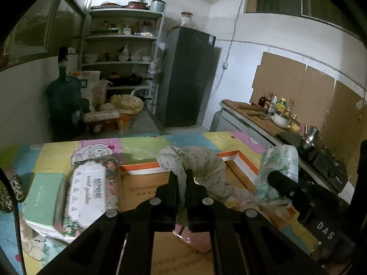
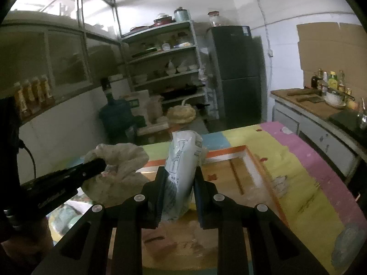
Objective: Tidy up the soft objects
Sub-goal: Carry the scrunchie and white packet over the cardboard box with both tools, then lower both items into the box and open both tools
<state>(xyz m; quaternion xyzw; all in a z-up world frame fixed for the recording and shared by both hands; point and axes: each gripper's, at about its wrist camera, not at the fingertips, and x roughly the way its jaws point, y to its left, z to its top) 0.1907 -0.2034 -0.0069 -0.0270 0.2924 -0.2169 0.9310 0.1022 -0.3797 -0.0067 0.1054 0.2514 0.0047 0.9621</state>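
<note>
My left gripper (image 1: 182, 174) is shut on a white floral cloth (image 1: 201, 165) that loops up and hangs over an open cardboard box (image 1: 142, 181) with an orange-and-white rim. My right gripper (image 2: 180, 171) is shut on a pale plastic-wrapped soft pack (image 2: 181, 165), held upright above the same box (image 2: 250, 167). In the left wrist view the pack (image 1: 279, 162) and the right gripper's black body show at the right. In the right wrist view the cloth (image 2: 119, 160) and the left gripper's black finger (image 2: 91, 166) show at the left.
The box sits on a colourful patchwork mat (image 1: 146, 146). A green box (image 1: 43, 197) and a flowery printed pack (image 1: 88, 194) lie left of it. A grey soft lump (image 2: 348, 245) lies at the mat's right. A counter with bottles and a stove (image 1: 330, 167) runs along the right; shelves (image 1: 121, 52) and a fridge (image 1: 185, 75) stand behind.
</note>
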